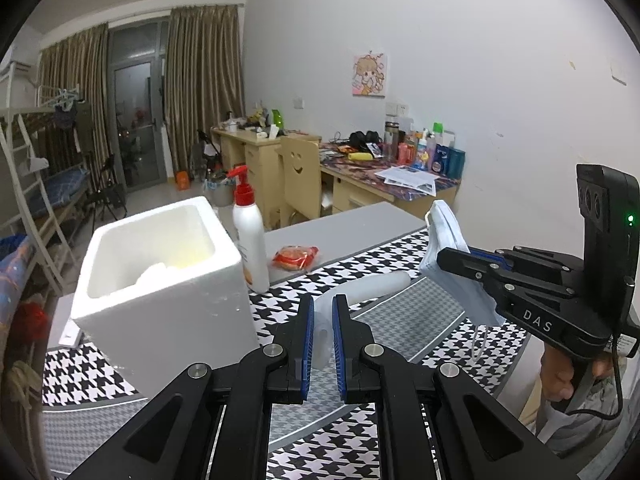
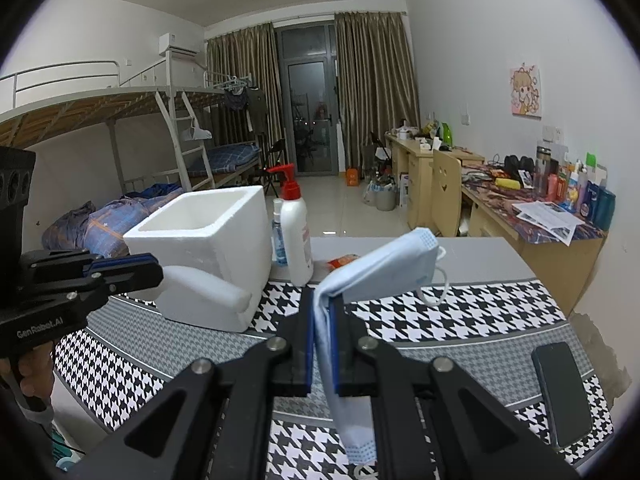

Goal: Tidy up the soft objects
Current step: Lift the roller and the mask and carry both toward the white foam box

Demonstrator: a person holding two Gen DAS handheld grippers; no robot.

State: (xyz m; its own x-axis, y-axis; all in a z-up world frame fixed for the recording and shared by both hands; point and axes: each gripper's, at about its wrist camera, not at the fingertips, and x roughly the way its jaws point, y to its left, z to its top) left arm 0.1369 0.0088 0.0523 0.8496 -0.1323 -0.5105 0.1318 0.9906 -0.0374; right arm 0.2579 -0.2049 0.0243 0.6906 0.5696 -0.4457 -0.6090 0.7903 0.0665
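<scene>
My left gripper [image 1: 322, 304] is shut on a white foam strip [image 1: 376, 285], which sticks out forward over the houndstooth cloth [image 1: 400, 256]. In the right wrist view the same left gripper [image 2: 154, 270] holds the foam strip [image 2: 200, 284] just in front of the white foam box [image 2: 208, 240]. My right gripper [image 2: 322, 300] is shut on a light blue face mask [image 2: 384, 268] that folds over its fingertips, ear loop dangling. From the left wrist view, the right gripper [image 1: 444, 258] and the mask [image 1: 444, 232] hang to the right of the open foam box [image 1: 160, 280].
A white pump bottle with a red top [image 1: 248, 236] stands right of the box, with a small blue spray bottle [image 2: 279, 236] beside it. A red snack packet [image 1: 296, 258] lies behind. A black phone [image 2: 562, 392] rests on the cloth at the right. Cluttered desks line the wall.
</scene>
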